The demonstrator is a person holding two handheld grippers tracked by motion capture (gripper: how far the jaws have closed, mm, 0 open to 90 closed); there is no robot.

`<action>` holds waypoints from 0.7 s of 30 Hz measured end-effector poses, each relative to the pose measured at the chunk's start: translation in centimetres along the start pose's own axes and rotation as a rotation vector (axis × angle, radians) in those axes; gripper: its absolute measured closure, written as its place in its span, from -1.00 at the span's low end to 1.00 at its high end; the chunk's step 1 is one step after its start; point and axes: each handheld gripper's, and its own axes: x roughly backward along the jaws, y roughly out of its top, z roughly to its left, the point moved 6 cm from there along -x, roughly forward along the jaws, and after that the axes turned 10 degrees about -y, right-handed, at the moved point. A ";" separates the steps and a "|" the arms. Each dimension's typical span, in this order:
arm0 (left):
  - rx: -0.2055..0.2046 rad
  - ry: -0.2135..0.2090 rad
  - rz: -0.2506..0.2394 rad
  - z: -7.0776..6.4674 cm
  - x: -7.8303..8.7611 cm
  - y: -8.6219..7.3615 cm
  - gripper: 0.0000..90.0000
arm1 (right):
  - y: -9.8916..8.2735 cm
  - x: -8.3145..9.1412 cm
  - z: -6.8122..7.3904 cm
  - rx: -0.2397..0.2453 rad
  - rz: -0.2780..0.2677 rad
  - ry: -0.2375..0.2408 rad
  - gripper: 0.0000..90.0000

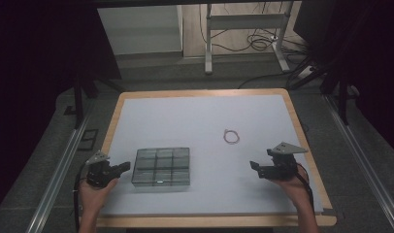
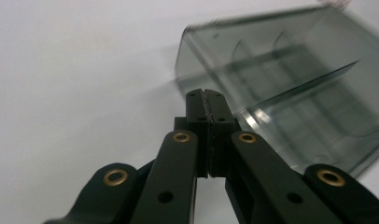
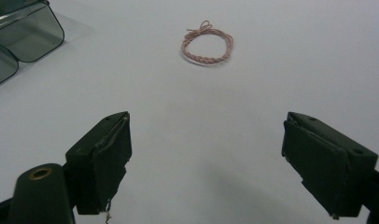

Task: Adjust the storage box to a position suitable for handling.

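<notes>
High view: left gripper (image 1: 126,166) clenched empty beside compartment tray (image 1: 161,166); right gripper (image 1: 254,165) released near string loop (image 1: 231,136).

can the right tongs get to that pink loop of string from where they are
Probably yes. The right tongs stand open and point at the loop of string, with only bare white table between them. The clear box sits off to the side, out of the way.

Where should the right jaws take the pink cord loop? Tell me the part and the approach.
Grip the cord loop across one strand of the ring, away from the knot. It lies flat on the table, so come from above, jaws pointing down, straddling that strand. The right gripper is open and faces it.
</notes>
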 end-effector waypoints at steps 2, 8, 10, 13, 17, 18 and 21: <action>0.008 -0.009 0.010 0.2 -0.3 -0.2 1.00 | -0.1 -0.1 -0.1 0.001 0.006 -0.003 -0.66; 0.028 0.003 0.028 0.8 -1.0 -0.7 1.00 | -0.3 -0.4 0.0 0.015 0.014 -0.014 -0.66; 0.022 -0.003 0.034 0.7 -1.3 -0.7 1.00 | -0.4 -0.4 0.0 0.018 0.015 -0.015 -0.66; 0.021 -0.019 0.034 0.5 -1.3 -0.7 1.00 | -0.4 -0.5 0.0 0.017 0.024 -0.018 -0.66; 0.018 -0.033 0.038 0.3 -1.5 -0.6 1.00 | -0.4 -0.5 0.1 0.023 0.012 -0.021 -0.66; 0.017 -0.036 0.039 0.3 -1.5 -0.7 1.00 | -0.3 -0.5 0.1 0.027 0.006 -0.022 -0.66; 0.010 -0.052 0.045 0.1 -1.9 -0.7 1.00 | -0.1 -0.3 0.3 0.035 -0.016 -0.018 -0.66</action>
